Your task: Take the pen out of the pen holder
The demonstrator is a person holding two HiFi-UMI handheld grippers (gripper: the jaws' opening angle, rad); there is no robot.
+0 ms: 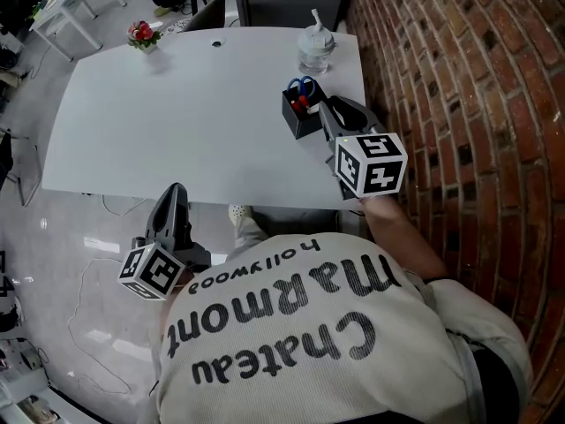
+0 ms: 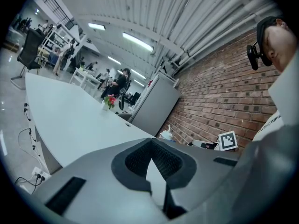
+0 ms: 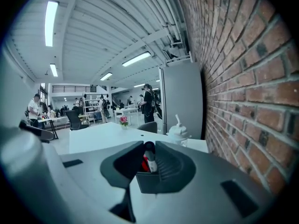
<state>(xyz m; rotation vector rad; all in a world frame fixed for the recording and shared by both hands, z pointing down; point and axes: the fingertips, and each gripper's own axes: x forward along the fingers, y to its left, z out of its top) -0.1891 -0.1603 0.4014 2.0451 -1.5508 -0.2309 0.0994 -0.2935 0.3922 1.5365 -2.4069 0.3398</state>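
Note:
A black pen holder (image 1: 298, 117) stands near the right edge of the white table (image 1: 177, 122), with blue-handled scissors (image 1: 302, 84) and red-topped pens in it. My right gripper (image 1: 325, 104) reaches its right side. In the right gripper view the holder (image 3: 148, 181) sits between the jaws. A pen (image 3: 150, 158) with a black cap and white body stands in the narrow gap of the right gripper (image 3: 149, 146), against the right pad, with a sliver of red showing on its left. My left gripper (image 1: 175, 191) hangs off the table's near edge, shut and empty, tips together (image 2: 150, 141).
A clear lidded cup with a straw (image 1: 316, 49) stands behind the holder at the table's far right corner. A small flower pot (image 1: 143, 35) sits at the far left. A brick wall (image 1: 459, 78) runs close along the right side. People and desks fill the room beyond.

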